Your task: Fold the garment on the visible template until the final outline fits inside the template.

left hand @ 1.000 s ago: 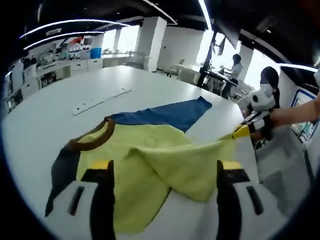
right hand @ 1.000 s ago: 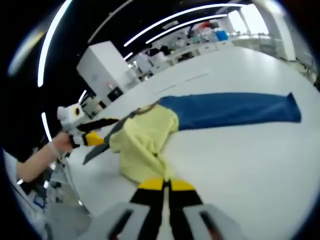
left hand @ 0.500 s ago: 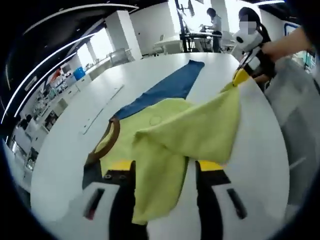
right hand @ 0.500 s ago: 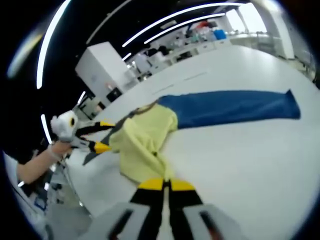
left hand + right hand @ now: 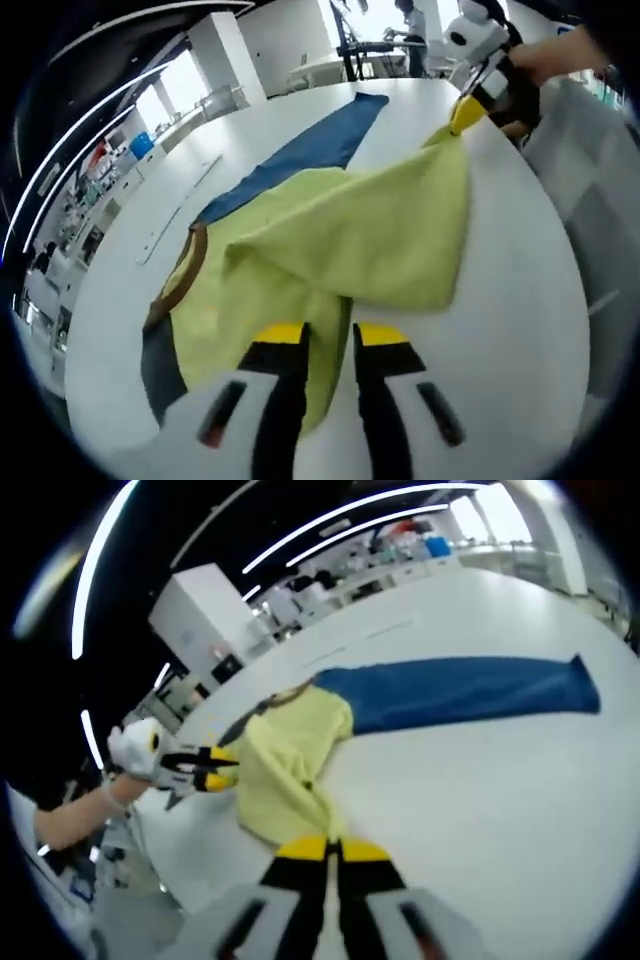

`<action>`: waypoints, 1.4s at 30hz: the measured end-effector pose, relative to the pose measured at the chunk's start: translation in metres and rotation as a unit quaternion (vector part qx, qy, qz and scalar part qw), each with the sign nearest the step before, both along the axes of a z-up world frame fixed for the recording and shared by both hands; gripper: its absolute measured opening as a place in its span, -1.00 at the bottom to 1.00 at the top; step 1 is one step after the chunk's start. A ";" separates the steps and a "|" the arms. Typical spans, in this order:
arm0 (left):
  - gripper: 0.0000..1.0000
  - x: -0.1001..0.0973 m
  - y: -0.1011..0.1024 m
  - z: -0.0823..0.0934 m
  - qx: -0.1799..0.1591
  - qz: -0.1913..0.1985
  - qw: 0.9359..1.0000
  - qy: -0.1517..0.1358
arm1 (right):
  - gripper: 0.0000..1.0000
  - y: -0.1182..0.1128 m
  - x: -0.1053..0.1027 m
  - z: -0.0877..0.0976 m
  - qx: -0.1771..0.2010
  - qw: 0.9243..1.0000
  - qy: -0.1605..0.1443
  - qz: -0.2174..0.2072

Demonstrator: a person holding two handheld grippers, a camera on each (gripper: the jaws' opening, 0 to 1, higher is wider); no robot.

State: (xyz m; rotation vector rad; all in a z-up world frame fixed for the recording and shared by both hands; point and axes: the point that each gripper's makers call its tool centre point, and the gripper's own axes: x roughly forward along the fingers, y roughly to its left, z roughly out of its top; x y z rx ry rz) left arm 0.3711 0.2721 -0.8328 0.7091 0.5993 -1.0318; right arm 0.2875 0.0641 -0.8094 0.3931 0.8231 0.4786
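Left gripper, bottom centre of left gripper view: jaws pinched on yellow hem of shirt. Right gripper, bottom centre of right gripper view: jaws clamped on another edge of shirt, fabric raised between both. Blue sleeve flat on white table, toward upper right.

One yellow, blue and grey cloth garment with a brown collar lies on one white desk; two yellow-tipped grippers, the left gripper and the right gripper.
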 end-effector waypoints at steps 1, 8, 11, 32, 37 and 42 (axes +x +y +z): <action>-0.74 0.000 0.000 -0.001 -0.001 0.001 1.000 0.001 | -1.00 -0.001 0.000 0.000 -0.001 1.000 0.000 0.000; -0.86 0.004 0.000 -0.007 0.006 0.013 1.000 -0.003 | -1.00 -0.003 0.000 -0.001 -0.004 1.000 0.001 0.000; -1.00 0.006 -0.001 -0.004 -0.005 0.031 0.999 0.001 | -1.00 -0.003 0.000 -0.002 -0.003 1.000 0.003 0.000; -1.00 0.033 0.038 0.075 -0.123 0.145 0.981 -0.040 | -1.00 -0.001 0.000 -0.001 -0.001 1.000 0.001 0.003; -1.00 0.047 0.048 0.095 -0.158 0.176 0.970 -0.061 | -1.00 -0.003 0.000 -0.002 -0.001 1.000 0.003 -0.001; -1.00 0.062 0.051 0.112 -0.182 0.200 0.959 -0.090 | -1.00 -0.004 -0.001 -0.005 -0.002 1.000 0.006 -0.003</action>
